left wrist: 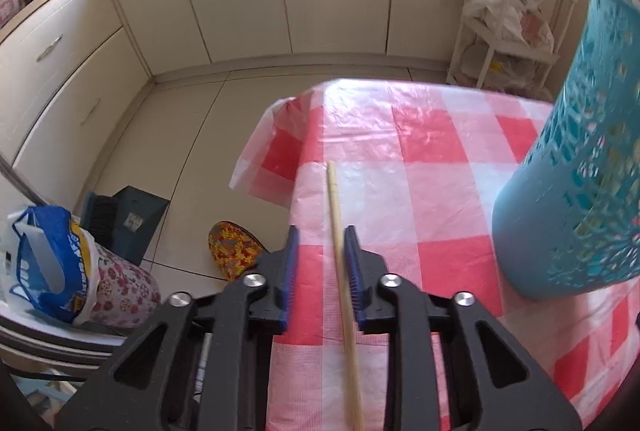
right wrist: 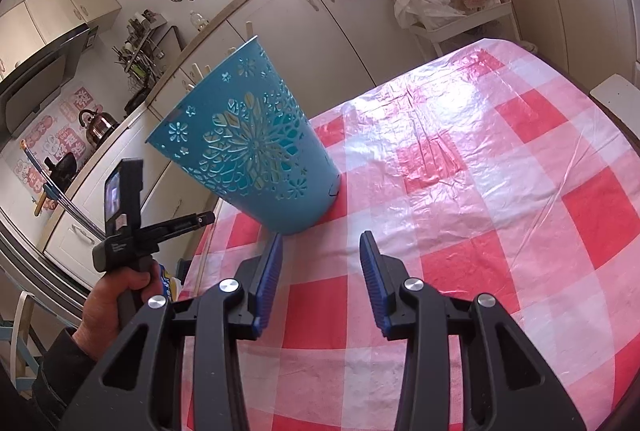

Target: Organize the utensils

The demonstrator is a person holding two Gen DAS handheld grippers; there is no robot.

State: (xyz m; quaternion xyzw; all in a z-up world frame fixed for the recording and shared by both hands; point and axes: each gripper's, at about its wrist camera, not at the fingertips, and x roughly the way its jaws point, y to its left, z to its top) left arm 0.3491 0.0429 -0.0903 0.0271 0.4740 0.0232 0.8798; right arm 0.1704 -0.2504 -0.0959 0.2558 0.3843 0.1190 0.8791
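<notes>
While several wooden sticks already poke above the rim of the blue holder point(right wrist: 256, 135), which suggests to us that much of the sorting is done, one chopstick point(left wrist: 338, 231) remains out, lying on the checked tablecloth point(right wrist: 500, 191) to the left of the holder, near the table's edge. Our left gripper point(left wrist: 322, 271) straddles that chopstick, jaws partly open, the right pad point(left wrist: 354, 279) touching or nearly touching it, with no firm grasp yet. Our right gripper point(right wrist: 320, 271) hovers in front of the holder, jaws spread wide and empty. We judge what is left: close on the chopstick, lift it, and drop it into the holder.
</notes>
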